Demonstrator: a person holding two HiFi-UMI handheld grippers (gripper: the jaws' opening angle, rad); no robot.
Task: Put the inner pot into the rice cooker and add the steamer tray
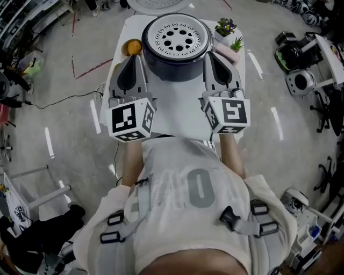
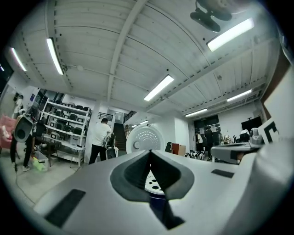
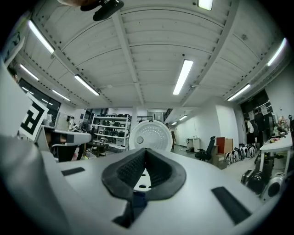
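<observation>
The steamer tray [image 1: 177, 37] lay flat on top of the rice cooker [image 1: 177, 69], its perforated face turned up. It is round, so it had no long axis to point. The cooker stood at the far end of the white surface [image 1: 177, 121], its lid [image 1: 161, 4] raised behind it and cut off by the upper edge of the head view. In both gripper views the lid [image 2: 144, 140] stood upright as a dotted white disc.

The left gripper [image 1: 140, 55] and the right gripper [image 1: 206, 55] flanked the cooker, one on each side, both held about level and angled slightly inward towards the tray. Each had its jaws pressed together at the tips, with nothing pinched. A sliver of the tray [image 2: 153, 183] showed through the gap behind the closed tips.

The marker cubes [image 1: 131, 121] hid the hands, and only the forearms [image 1: 232, 156] showed below them. The tray covered the inner pot, which could not be seen. Whether the tips touched the cooker could not be told. An orange ball [image 1: 133, 47] and small potted plants [image 1: 227, 27] sat beside the cooker.
</observation>
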